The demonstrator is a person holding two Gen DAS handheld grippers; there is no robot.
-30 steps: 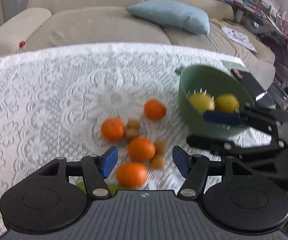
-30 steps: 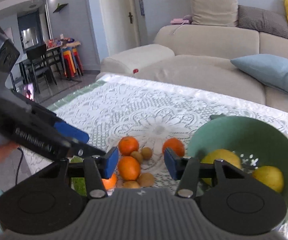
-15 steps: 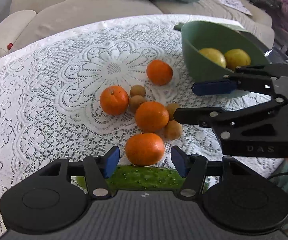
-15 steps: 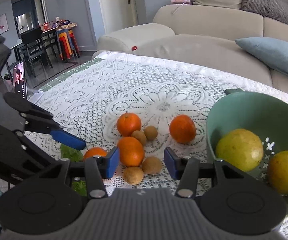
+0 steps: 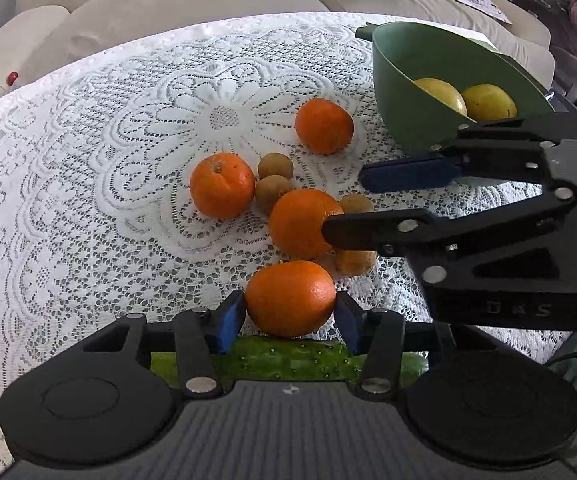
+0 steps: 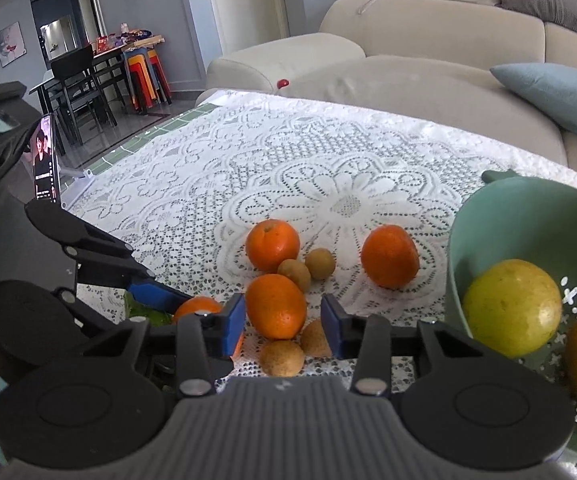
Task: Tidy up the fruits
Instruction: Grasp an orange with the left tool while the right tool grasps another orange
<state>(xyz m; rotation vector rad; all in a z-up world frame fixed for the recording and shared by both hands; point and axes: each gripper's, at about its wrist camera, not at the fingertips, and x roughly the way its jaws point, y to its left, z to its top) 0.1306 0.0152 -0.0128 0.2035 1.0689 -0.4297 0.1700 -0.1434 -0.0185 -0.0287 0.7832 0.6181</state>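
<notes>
The nearest round orange mandarin (image 5: 290,298) lies on the white lace bench cloth (image 5: 88,200), w/ the left tool (image 5: 290,314) just closing, pads touching both sides. The right tool (image 6: 283,326), also closing, is around a 2nd mandarin (image 6: 275,306), not yet gripping. A green plastic bowl (image 6: 488,216) stands at right.

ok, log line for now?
left claw: closing, pads on near orange | right claw: closing round middle orange, not gripped | bowl: two yellow fruits

Left hand-held gripper (image 5: 290,316) closing, right hand-held gripper (image 6: 283,322) closing, both angled down
</notes>
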